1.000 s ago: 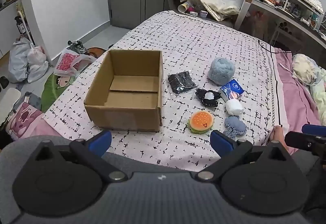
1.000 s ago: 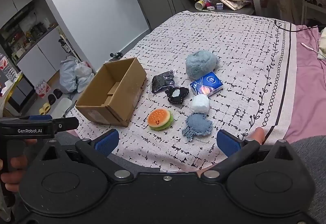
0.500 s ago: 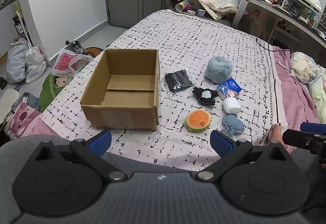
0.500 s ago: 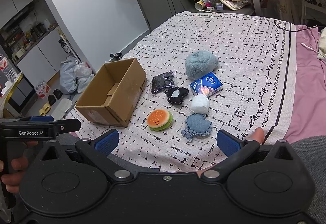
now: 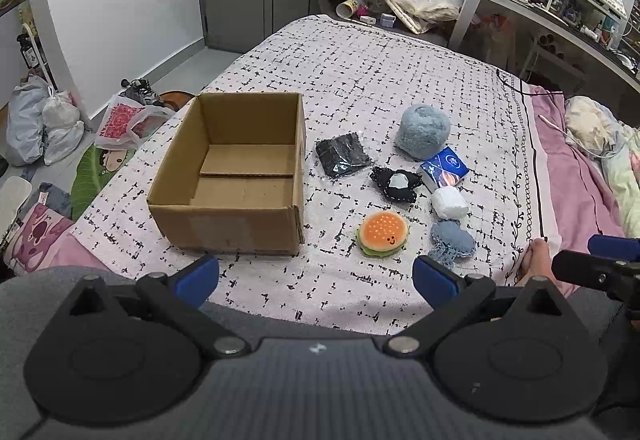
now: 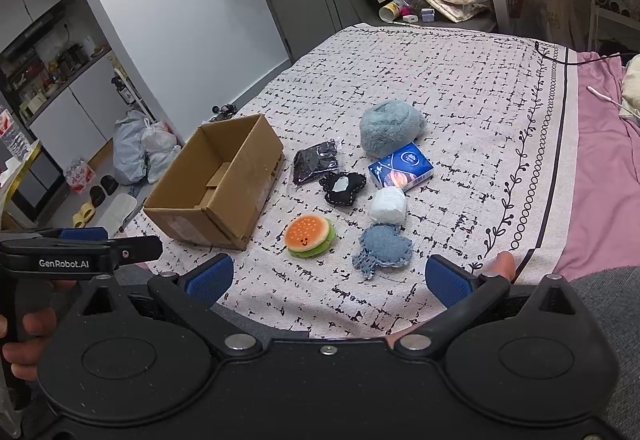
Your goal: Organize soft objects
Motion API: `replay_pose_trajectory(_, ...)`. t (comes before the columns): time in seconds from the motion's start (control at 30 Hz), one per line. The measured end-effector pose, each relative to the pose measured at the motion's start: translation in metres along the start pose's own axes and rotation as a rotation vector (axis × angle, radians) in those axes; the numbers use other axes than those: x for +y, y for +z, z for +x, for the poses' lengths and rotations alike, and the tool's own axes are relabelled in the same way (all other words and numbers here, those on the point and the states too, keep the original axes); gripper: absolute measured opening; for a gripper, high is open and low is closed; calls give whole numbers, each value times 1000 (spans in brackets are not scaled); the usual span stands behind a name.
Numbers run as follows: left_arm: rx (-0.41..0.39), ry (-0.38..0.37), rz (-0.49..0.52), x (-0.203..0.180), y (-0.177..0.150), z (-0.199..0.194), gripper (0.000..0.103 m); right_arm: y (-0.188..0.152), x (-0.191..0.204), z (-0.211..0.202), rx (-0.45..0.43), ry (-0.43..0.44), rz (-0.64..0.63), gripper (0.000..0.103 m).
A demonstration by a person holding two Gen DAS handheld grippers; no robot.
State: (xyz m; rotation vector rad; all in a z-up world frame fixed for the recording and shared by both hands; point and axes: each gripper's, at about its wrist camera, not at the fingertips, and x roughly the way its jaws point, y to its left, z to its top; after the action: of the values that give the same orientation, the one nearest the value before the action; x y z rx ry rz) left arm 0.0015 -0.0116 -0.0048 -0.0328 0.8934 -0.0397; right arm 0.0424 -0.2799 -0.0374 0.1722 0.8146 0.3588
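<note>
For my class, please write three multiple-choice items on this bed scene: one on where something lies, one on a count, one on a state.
1. Where does the burger toy lie?
A. inside the box
B. on the bedspread, right of the cardboard box
C. on the floor

2. How many loose items lie on the bedspread beside the box?
A. four
B. seven
C. ten

3. What state is the left gripper in?
A. open and empty
B. shut on the burger toy
C. shut on the tissue pack

Answers:
1 B, it rests on the cover just off the box's right wall.
2 B, seven separate items can be counted.
3 A, both blue pads stand wide apart with nothing between them.
</note>
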Motion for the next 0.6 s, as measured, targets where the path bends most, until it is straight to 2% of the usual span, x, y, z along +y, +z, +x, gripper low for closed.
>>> replay_pose_trajectory(0.6,-11,2,-9,4,0,-5,102,0,1,0,0,-6,-5,103)
